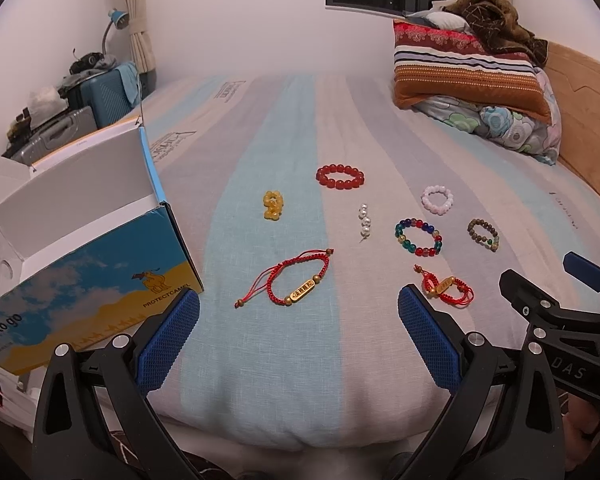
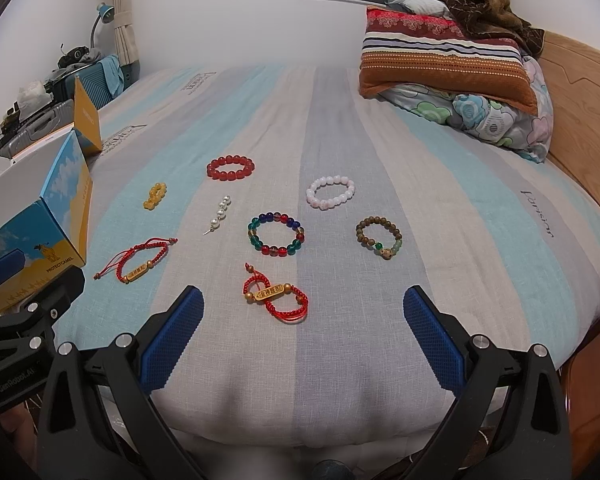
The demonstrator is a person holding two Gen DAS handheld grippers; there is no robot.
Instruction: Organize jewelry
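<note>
Several bracelets lie on the striped bed sheet (image 1: 292, 360). A red cord bracelet with a gold tag (image 1: 296, 282) (image 2: 138, 266) lies just ahead of my open, empty left gripper (image 1: 298, 320). A second red cord bracelet (image 2: 276, 298) (image 1: 446, 288) lies just ahead of my open, empty right gripper (image 2: 302, 320). Farther off lie a red bead bracelet (image 1: 340, 176) (image 2: 230, 167), a yellow bead bracelet (image 1: 273, 204) (image 2: 155, 195), a pearl strand (image 1: 365, 220) (image 2: 220, 210), a multicolour bead bracelet (image 1: 418, 237) (image 2: 276, 233), a pink bead bracelet (image 1: 437, 199) (image 2: 330, 191) and a brown bead bracelet (image 1: 483, 234) (image 2: 379, 237).
An open blue and yellow cardboard box (image 1: 80, 256) (image 2: 40, 224) stands on the bed at the left. Pillows and folded bedding (image 1: 472, 76) (image 2: 452, 64) are piled at the far right by the wooden headboard (image 2: 580, 92). Suitcases (image 1: 100, 92) stand beyond the bed's far left.
</note>
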